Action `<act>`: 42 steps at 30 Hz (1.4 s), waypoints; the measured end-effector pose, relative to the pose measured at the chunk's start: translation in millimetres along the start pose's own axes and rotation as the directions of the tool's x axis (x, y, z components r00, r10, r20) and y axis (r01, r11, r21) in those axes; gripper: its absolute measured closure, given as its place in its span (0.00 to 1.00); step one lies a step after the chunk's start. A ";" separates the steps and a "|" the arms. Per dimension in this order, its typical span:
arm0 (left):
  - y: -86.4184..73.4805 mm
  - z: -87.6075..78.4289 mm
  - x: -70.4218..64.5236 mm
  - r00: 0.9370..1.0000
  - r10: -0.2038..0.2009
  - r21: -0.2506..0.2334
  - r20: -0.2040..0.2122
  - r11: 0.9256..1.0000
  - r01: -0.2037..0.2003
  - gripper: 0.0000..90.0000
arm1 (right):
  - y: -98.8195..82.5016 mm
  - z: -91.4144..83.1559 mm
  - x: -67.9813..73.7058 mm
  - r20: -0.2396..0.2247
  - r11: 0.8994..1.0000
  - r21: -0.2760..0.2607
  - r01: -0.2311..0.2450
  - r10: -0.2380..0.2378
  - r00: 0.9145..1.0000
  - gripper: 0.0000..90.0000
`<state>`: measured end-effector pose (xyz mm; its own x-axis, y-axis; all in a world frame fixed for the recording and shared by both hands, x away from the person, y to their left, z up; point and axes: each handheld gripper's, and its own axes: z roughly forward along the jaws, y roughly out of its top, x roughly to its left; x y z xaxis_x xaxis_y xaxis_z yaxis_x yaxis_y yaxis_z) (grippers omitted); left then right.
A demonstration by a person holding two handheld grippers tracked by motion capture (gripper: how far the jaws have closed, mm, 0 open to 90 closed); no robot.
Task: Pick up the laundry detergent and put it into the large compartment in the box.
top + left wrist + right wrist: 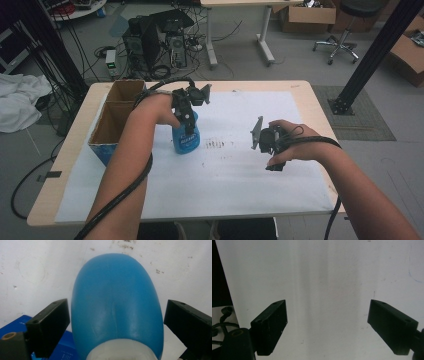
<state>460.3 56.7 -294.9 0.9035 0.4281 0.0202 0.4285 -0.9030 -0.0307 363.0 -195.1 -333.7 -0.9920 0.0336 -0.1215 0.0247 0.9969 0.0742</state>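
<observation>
Presently, readings by item:
Hidden parts: the blue bottle point(186, 140) has its top covered by the left claw point(190, 131) in the high view; in the left gripper view its neck is cut off at the bottom edge.
Hard to make out: the white print on the bottle label is too small to read.
Bottle location: upright on the white sheet point(240, 170) of the worktop point(305, 90), just beside the cardboard box point(112, 125).
Left claw state: released; its jaws straddle the blue bottle point(117, 307), and a narrow gap shows on each side.
Right claw state: released, jaws wide apart over bare white sheet point(327, 277), with nothing between them; the right claw point(275, 162) sits well apart from the bottle.
Count: one bottle, one box with two compartments, two claws.
View difference: the high view shows the box compartments; the left gripper view shows a blue printed surface point(20, 323) at lower left.
</observation>
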 end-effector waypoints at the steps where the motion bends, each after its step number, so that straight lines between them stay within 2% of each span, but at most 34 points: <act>1: 0.2 0.1 -0.2 1.000 -0.003 0.000 -0.001 1.000 0.003 0.10 | -0.1 0.1 0.1 0.001 1.000 0.000 0.000 0.000 1.000 0.18; 27: -0.5 -0.7 -1.6 1.000 -0.014 -0.005 -0.007 1.000 0.014 0.33 | 0.2 3.7 -0.1 -0.004 1.000 0.003 0.000 0.000 1.000 0.18; 42: -0.3 -1.1 -1.5 0.999 -0.028 -0.001 -0.032 1.000 0.028 0.39 | -0.6 3.8 -0.5 -0.001 1.000 0.002 -0.002 0.002 1.000 0.18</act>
<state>458.8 56.3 -293.8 0.8904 0.4521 0.0532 0.4540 -0.8905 -0.0295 364.0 -195.4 -337.4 -0.9921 0.0354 -0.1207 0.0267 0.9970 0.0726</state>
